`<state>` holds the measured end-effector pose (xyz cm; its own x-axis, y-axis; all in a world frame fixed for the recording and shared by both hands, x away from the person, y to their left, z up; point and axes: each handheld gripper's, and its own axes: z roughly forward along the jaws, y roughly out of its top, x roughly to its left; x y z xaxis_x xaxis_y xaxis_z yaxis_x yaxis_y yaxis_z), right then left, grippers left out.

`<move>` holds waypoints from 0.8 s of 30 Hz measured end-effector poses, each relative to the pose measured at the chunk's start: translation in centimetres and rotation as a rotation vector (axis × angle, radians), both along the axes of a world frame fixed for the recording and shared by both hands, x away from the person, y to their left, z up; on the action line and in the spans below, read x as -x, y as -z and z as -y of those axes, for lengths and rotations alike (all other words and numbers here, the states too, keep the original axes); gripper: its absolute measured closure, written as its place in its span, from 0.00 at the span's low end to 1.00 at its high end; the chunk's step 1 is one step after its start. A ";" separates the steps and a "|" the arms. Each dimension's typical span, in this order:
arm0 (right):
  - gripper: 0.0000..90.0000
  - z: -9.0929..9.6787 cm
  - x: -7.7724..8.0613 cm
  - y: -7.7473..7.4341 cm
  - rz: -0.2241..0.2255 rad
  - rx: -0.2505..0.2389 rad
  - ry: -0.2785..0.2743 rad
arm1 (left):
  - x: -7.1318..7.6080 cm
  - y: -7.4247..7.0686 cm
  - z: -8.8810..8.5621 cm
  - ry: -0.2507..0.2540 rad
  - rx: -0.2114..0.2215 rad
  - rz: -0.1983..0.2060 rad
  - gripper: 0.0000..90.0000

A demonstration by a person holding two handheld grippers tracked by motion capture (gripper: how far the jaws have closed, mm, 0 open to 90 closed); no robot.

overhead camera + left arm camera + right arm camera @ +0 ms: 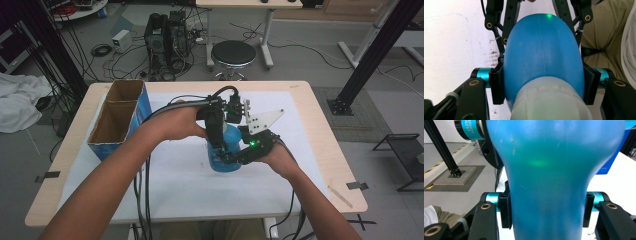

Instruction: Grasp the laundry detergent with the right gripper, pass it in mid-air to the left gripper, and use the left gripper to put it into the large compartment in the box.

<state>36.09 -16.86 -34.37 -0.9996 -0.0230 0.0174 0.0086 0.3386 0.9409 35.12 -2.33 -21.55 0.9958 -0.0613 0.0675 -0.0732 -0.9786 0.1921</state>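
Standing near the middle of the white-covered table [310,150], the blue plastic bottle [223,150] was clamped by both grippers: the left gripper [218,145] near its whitish cap [549,100], the right gripper [235,159] on the narrow waist. Smooth, curved, light walls were judged slippery and slightly yielding; the waist offered the surest hold.

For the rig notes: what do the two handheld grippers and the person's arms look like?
Both the left gripper and right gripper have black linkage jaws with brass-coloured pivot rivets, flat black pads and teal metal cylinders. The right carries a grey three-cornered plate and a green light. Black cables trail off. The forearms are bare, no sleeves.
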 end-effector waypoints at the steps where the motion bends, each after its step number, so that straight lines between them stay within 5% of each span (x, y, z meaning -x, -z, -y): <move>1: 0.49 0.0 0.0 -0.1 -0.004 0.000 0.002 | 0.0 -0.1 0.0 0.001 0.007 0.000 0.42; 5: 0.48 0.1 0.0 -0.5 0.035 -0.001 0.010 | 0.1 -0.4 0.0 0.002 0.012 0.012 0.42; 6: 0.46 0.2 0.3 -0.7 0.013 0.021 0.023 | 0.2 -0.5 0.0 0.003 0.015 0.011 0.42; 9: 0.26 0.6 -0.1 -1.2 0.066 0.017 0.067 | 0.1 -0.9 -0.2 0.002 0.014 0.007 0.42; 14: 0.25 2.7 0.2 -1.9 0.024 0.013 0.070 | -0.2 -1.5 -1.5 -0.034 0.034 0.007 0.42; 18: 0.13 3.8 0.7 -1.9 -0.028 0.061 0.080 | -0.6 -1.9 -2.6 -0.063 0.038 0.016 0.42; 20: 0.12 4.5 0.9 -1.9 -0.071 0.099 0.090 | -0.8 -2.0 -3.1 -0.076 0.042 0.014 0.42; 24: 0.12 5.4 1.0 -2.1 -0.082 0.141 0.129 | -1.1 -2.2 -4.1 -0.097 0.043 0.031 0.42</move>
